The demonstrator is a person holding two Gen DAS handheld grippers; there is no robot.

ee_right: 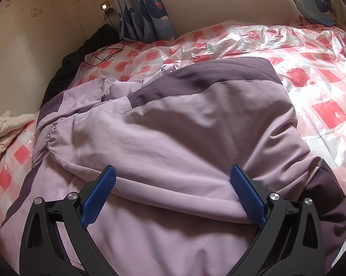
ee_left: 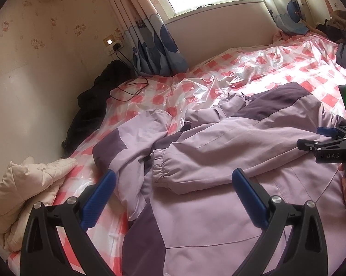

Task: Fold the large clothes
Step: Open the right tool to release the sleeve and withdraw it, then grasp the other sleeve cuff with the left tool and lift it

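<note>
Both grippers wide apart, nothing held. Lilac jacket (ee_right: 173,126) dead ahead of right gripper (ee_right: 173,193); sleeve (ee_left: 219,161) crossed inward before left gripper (ee_left: 173,197), probably mid-fold.

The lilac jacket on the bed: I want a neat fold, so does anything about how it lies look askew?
Yes. The lilac jacket is not flat: one sleeve is folded across the body, while the other sleeve lies bunched and twisted toward the wall. The plastic sheet under it is crinkled. Both grippers are open above it.
</note>
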